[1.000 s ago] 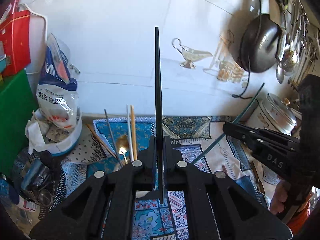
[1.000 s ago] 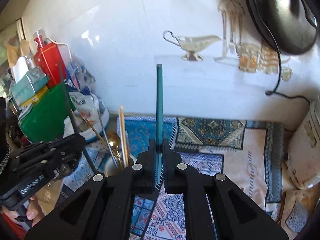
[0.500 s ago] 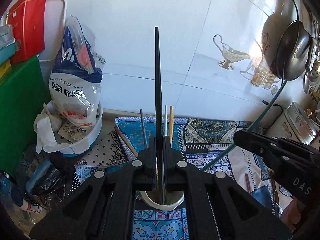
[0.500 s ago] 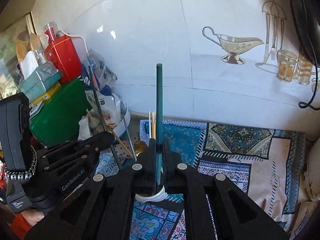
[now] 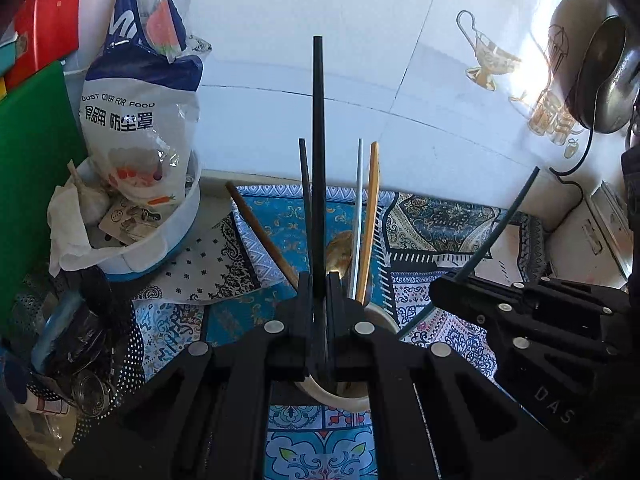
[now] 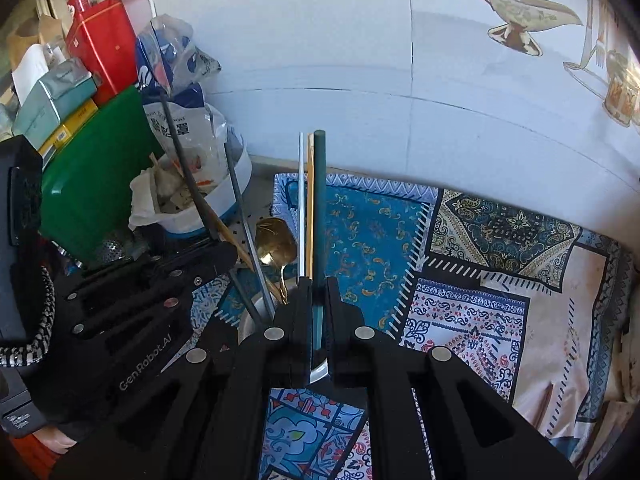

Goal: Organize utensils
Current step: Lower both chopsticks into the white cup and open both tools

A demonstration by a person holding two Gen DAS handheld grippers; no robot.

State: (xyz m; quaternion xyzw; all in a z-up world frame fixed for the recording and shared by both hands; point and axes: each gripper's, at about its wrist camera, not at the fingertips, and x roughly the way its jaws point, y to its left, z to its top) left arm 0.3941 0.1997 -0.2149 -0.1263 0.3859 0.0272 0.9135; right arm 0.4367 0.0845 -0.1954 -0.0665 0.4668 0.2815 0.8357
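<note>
While clamped narrow on a black chopstick (image 5: 318, 168), left hand-held gripper (image 5: 319, 320) poised directly over white holder cup (image 5: 340, 398); stick's long axis toward 12 o'clock, lower tip apparently at the rim. Right hand-held gripper (image 6: 319, 320) likewise pinching a dark green chopstick (image 6: 319, 216) above the same cup (image 6: 320, 374). Both about equally near; left looks better centred. Little room: cup already crowded with gold spoon (image 6: 276, 244), wooden chopstick (image 5: 370, 220) and white one (image 5: 357, 216) at 1 o'clock. Ample patterned cloth (image 6: 460, 264) on the desk at 3 o'clock.
</note>
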